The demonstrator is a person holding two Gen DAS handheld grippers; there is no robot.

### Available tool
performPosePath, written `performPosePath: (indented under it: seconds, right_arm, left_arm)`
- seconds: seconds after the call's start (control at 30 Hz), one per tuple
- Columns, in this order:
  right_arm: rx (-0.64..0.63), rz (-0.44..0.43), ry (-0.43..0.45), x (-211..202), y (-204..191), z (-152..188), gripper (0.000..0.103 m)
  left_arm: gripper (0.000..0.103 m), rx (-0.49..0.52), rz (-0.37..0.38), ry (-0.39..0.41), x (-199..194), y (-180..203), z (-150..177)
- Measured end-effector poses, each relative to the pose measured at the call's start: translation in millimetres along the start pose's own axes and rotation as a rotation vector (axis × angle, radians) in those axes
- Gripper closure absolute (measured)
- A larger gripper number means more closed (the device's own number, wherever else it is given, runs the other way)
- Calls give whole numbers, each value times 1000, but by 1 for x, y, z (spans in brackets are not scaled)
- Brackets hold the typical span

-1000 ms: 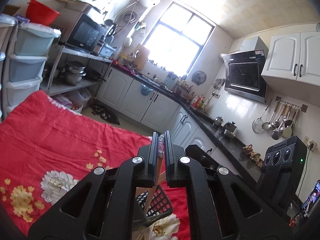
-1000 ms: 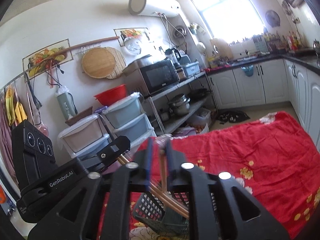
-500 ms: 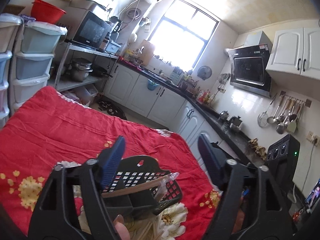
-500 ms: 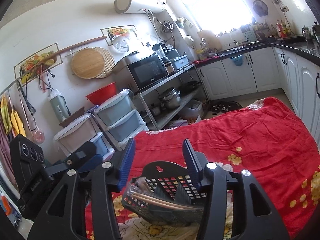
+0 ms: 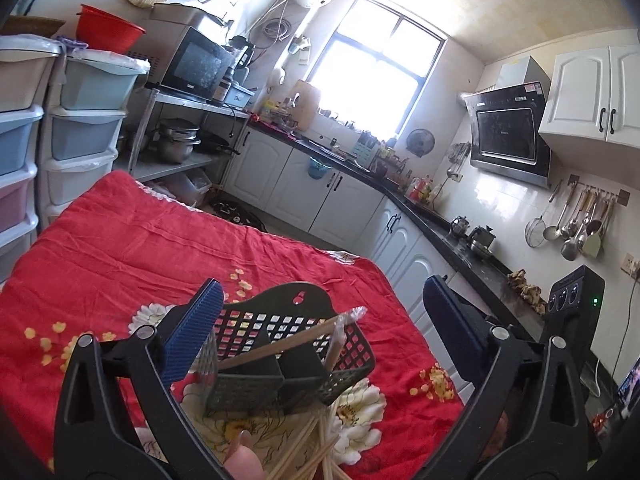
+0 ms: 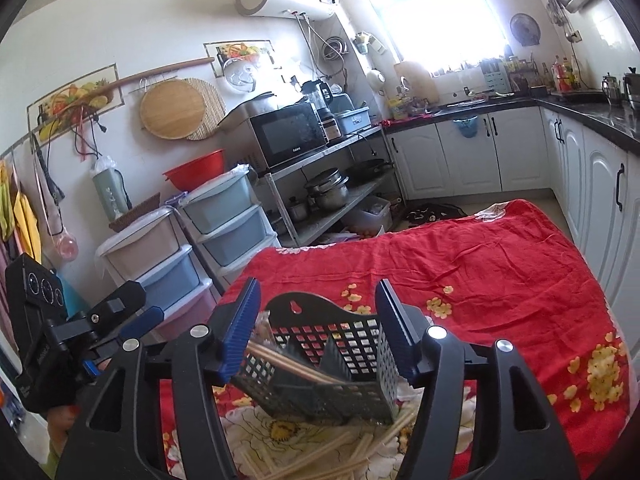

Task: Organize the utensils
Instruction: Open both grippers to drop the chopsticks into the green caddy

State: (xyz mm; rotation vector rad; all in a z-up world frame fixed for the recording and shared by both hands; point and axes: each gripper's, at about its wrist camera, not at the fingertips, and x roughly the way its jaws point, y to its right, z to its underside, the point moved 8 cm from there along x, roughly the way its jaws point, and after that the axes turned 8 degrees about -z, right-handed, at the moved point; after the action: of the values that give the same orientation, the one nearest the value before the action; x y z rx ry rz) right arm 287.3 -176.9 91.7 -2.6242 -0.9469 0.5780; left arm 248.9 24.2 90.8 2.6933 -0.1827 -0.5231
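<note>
Left wrist view: left gripper [image 5: 324, 322] spread wide, jaws just opened further, blue pads [image 5: 192, 330] clear of everything. Between and beyond the fingers, at about 6 o'clock in the frame, a dark plastic utensil basket [image 5: 280, 356] standing on the red floral cloth [image 5: 120, 248]. Inside it, a wrapped pair of chopsticks [image 5: 288, 342] lying slantwise across the compartments, tip poking out toward 2 o'clock over the rim. Loose chopsticks [image 5: 312, 452] scattered on the cloth just in front of the basket, at the 6 o'clock edge, beside a fingertip [image 5: 242, 462]. Ladles and strainers [image 5: 576, 224] hanging on the tiled wall at 3 o'clock.

Right wrist view: right gripper [image 6: 318, 330] partly spread, jaws just opened further, pads flanking the same basket [image 6: 332, 356] without visibly pressing on it; contact at the left pad too close to tell for sure. Chopsticks [image 6: 288, 364] resting slantwise inside, ends toward 9 o'clock. More loose chopsticks [image 6: 360, 448] on the cloth [image 6: 480, 272] at 6 o'clock. Other gripper's body [image 6: 80, 328] at 9 o'clock. Microwave [image 6: 288, 132] on a metal rack at 12 o'clock.
</note>
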Motion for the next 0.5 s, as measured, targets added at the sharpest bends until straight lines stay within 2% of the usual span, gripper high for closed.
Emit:
performPosePath:
  seconds: [0.5]
  right_arm:
    - [-38,5,-42,-17,-7,28,44]
  left_arm:
    - [11,27,-16,-21,-9,-4,22]
